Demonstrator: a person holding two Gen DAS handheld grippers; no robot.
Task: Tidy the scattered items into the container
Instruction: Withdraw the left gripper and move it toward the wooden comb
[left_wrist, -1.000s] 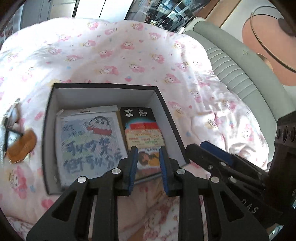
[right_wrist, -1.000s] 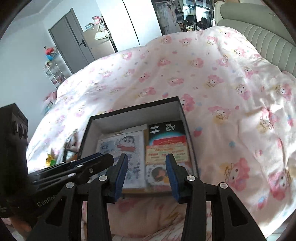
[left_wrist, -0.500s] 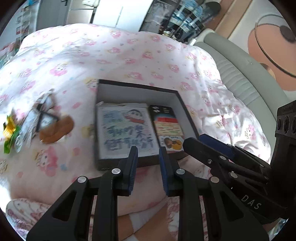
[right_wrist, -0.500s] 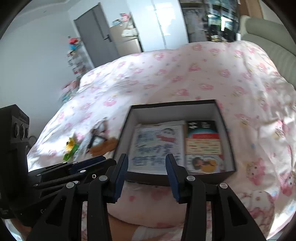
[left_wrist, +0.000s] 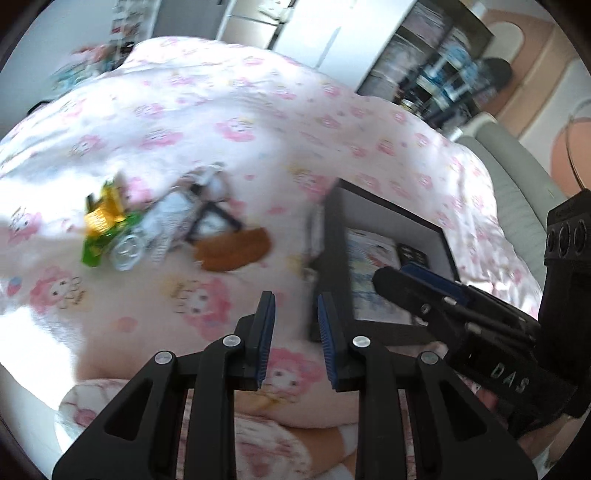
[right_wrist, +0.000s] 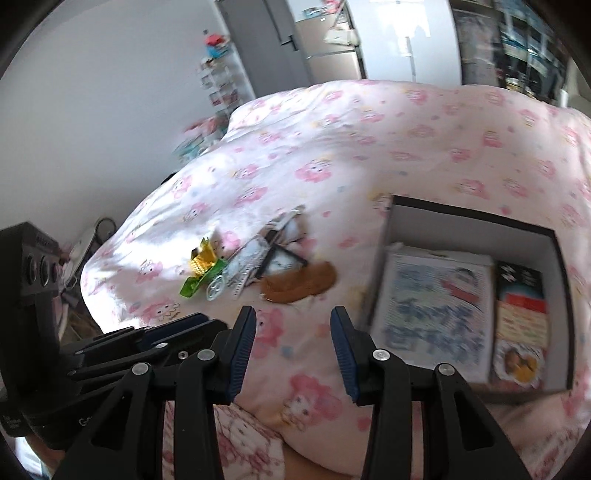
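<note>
Progress: partly done. The box (right_wrist: 476, 221) sits on the bed and already holds a cartoon booklet (right_wrist: 436, 310) on its left side and a small dark packet (right_wrist: 519, 314) beside it on the right.

Left to do: a loose cluster lies on the quilt (right_wrist: 369, 140), to the left of the box and apart from it. It holds a brown pouch-like thing (right_wrist: 299, 282) nearest the box, a small black frame (right_wrist: 282, 264), silvery wrappers (right_wrist: 240, 271) and a green-and-yellow wrapper (right_wrist: 201, 273). Blur hides finer detail.

Tongs: left tongs (left_wrist: 295, 328) stand slightly apart with nothing between them. Right tongs (right_wrist: 291, 343) gape wider, also empty. Both hang over the quilt on the near side, between the cluster and the box.

Surface: soft pink quilt with a cartoon print, rumpled and uneven; things may sink or slide.

Room: grey padded headboard (left_wrist: 517, 162) at right, grey door (right_wrist: 258, 48), white cupboards (right_wrist: 402, 37), cluttered shelves (right_wrist: 218, 74) along the wall.
</note>
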